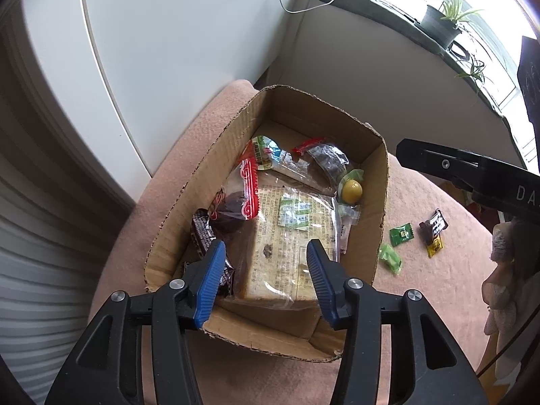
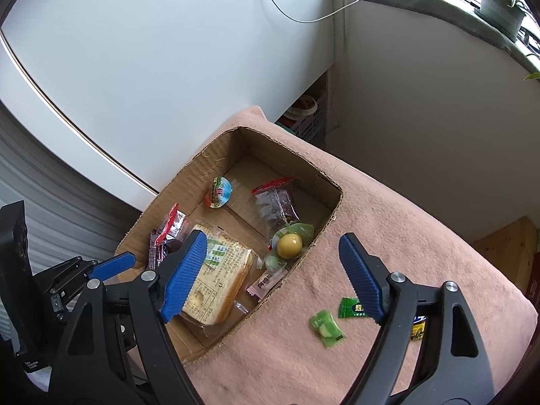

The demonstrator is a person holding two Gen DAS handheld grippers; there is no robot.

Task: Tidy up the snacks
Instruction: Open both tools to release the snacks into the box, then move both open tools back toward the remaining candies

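A counter draped in a pink cloth (image 2: 388, 236) is carrying an open cardboard box (image 2: 233, 334) of snacks near its far corner. Beside the box, lying directly on the cloth, are two green candy wrappers (image 2: 327, 327) (image 2: 352, 307), a yellow packet (image 1: 434, 247) and a dark brown wrapper (image 1: 433, 225).

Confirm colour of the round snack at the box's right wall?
Yellow ball in a green-edged clear wrapper; clearest in the right wrist view.
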